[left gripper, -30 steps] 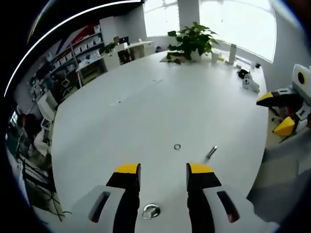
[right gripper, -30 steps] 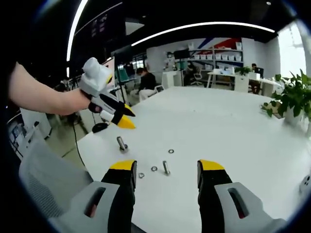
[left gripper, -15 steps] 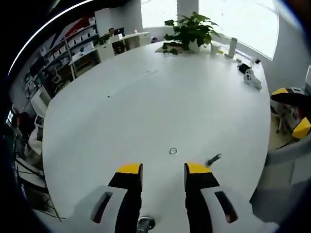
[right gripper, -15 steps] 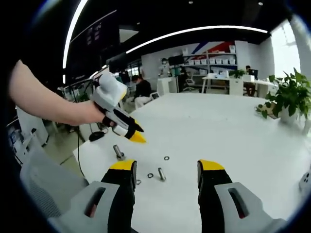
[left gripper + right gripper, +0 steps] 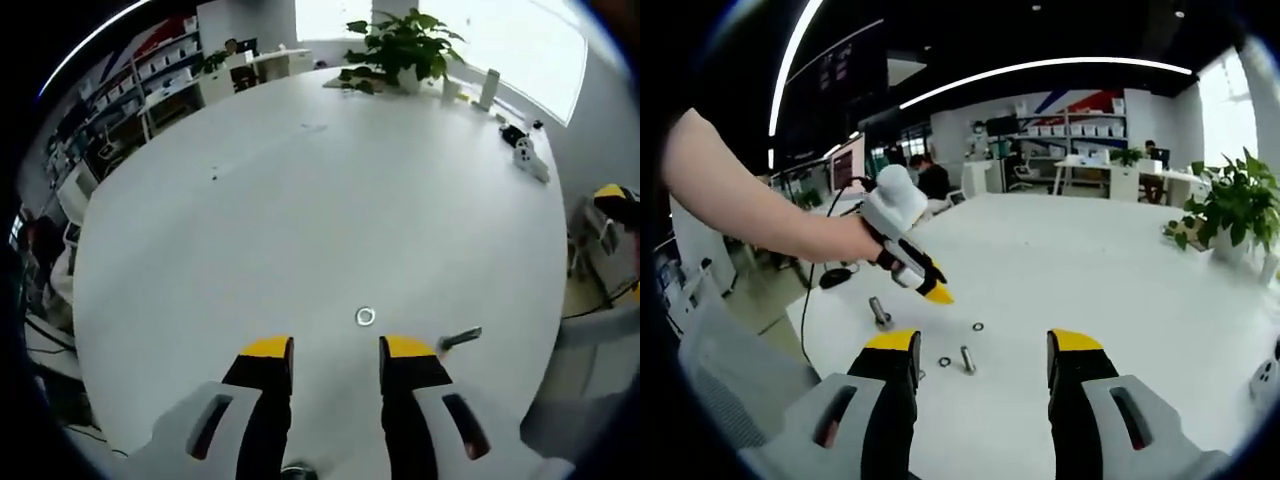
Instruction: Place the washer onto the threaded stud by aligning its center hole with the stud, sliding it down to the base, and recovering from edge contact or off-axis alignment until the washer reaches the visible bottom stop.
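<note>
A small steel washer (image 5: 365, 317) lies flat on the white table (image 5: 300, 200), just beyond my left gripper (image 5: 336, 350), which is open and holds nothing. A loose bolt (image 5: 459, 339) lies to its right. In the right gripper view a hand holds that left gripper (image 5: 937, 293) low over the table, its yellow tips pointing at the washer (image 5: 978, 326). The upright threaded stud (image 5: 879, 312) stands to the left near the table edge. A short bolt (image 5: 967, 358) and a second washer (image 5: 944, 361) lie in front of my right gripper (image 5: 984, 345), which is open and empty.
A potted plant (image 5: 400, 45) and a white controller (image 5: 528, 160) sit at the far side of the table. The table edge curves close on the right, where the right gripper's yellow tip (image 5: 612, 193) shows. Desks, shelves and seated people (image 5: 932, 180) fill the background.
The left gripper has moved forward over the table, closing on the washer; the stud has slipped below its view. In the right gripper view the hand and left gripper shifted right, toward the loose parts.
</note>
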The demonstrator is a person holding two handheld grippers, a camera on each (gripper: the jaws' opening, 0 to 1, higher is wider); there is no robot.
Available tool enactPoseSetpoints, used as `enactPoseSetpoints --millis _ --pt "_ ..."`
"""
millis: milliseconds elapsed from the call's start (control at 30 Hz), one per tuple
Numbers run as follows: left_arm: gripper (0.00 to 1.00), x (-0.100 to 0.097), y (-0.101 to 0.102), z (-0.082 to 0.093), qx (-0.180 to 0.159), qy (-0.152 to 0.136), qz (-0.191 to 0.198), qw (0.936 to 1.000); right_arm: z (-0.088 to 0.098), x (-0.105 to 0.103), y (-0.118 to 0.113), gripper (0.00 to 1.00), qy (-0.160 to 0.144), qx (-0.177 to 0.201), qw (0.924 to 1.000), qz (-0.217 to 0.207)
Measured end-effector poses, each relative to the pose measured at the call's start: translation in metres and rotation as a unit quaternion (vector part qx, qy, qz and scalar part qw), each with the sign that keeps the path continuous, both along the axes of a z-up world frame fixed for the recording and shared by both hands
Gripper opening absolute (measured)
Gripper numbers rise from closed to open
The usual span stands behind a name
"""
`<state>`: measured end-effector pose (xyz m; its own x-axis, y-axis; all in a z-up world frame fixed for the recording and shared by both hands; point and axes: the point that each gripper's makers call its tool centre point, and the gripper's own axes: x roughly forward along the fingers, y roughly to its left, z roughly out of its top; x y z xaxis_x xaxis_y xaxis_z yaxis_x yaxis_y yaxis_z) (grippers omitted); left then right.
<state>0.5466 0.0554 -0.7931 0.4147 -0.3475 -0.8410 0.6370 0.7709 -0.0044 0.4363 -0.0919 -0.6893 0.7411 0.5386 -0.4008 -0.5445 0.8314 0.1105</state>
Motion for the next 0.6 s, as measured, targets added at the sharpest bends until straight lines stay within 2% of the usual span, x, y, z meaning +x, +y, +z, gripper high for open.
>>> enactPoseSetpoints --millis 100,400,600 --pt "0.31 0.001 -0.001 -0.007 0.001 0.014 -0.004 0.9999 -0.001 0.0 0.001 0.53 0.001 0.0 1.0 0.001" --pt "0.3 0.009 -0.001 -0.028 0.014 0.03 -0.001 0.9994 -0.001 0.0 -0.002 0.53 0.002 0.0 1.0 -0.003" --pt "0.29 0.014 -0.006 -0.035 0.022 0.037 -0.011 0.999 -0.002 0.001 -0.002 0.53 0.005 0.0 1.0 -0.006"
